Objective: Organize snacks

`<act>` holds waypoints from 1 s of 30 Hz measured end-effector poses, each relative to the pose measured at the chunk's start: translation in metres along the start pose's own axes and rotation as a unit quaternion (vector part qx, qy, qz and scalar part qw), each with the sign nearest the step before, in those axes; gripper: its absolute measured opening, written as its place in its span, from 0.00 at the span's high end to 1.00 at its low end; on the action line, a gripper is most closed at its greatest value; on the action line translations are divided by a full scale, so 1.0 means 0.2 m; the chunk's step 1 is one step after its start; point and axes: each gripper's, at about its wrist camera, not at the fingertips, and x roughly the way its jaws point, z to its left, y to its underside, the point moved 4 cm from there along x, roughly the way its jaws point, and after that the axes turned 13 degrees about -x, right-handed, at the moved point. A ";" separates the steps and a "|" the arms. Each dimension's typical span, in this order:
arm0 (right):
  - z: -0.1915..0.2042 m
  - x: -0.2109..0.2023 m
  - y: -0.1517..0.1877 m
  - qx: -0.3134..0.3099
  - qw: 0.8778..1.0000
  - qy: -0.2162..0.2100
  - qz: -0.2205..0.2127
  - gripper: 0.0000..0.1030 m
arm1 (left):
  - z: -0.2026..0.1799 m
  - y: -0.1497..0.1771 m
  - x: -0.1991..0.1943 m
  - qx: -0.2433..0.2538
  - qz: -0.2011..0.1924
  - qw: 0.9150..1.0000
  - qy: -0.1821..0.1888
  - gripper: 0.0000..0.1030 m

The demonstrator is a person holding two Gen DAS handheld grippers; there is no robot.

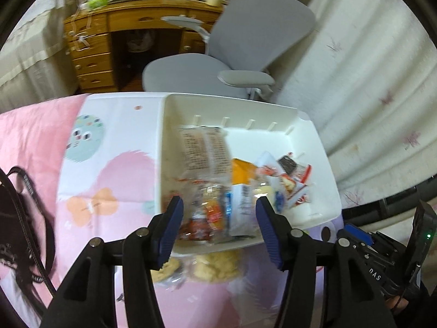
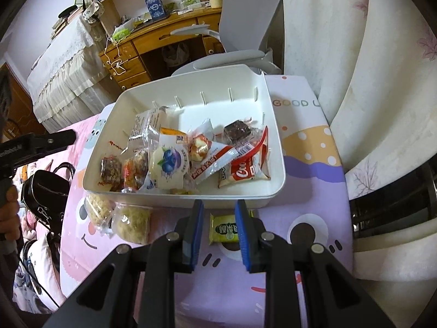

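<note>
The white plastic bin (image 2: 275,147) sits on a cartoon-printed cloth (image 2: 314,191), filling the centre of the right wrist view. Inside it lie wrapped snacks in a loose heap: a blueberry-printed packet (image 2: 169,166) near the front wall, a brown brownie-like square (image 2: 238,131) toward 1 o'clock of it, a red-and-white Coo-labelled packet (image 2: 247,173) at 3 o'clock of it, and two dark nutty bars (image 2: 110,168) at 9 o'clock.

Outside the bin, just beside its near wall, two pale crumbly cakes in clear wrap (image 2: 131,222) lie at 7 o'clock of the bin. A small green packet (image 2: 224,229) lies flat on the cloth at 6 o'clock of the bin.

The right gripper (image 2: 220,235) has its jaws apart, one on each side of the green packet; whether they touch it cannot be told.

The left gripper (image 1: 220,229) hovers over the bin's (image 1: 164,147) near edge, jaws wide apart and holding nothing, with blurred snacks between them in that view.

A grey office chair (image 1: 245,43) and a wooden desk (image 1: 92,43) stand beyond, at 12 o'clock
</note>
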 end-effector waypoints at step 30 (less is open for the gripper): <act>-0.01 0.36 0.33 0.089 0.993 0.057 0.061 0.31 | 0.49 0.33 0.26 0.069 0.148 0.983 -0.085 0.17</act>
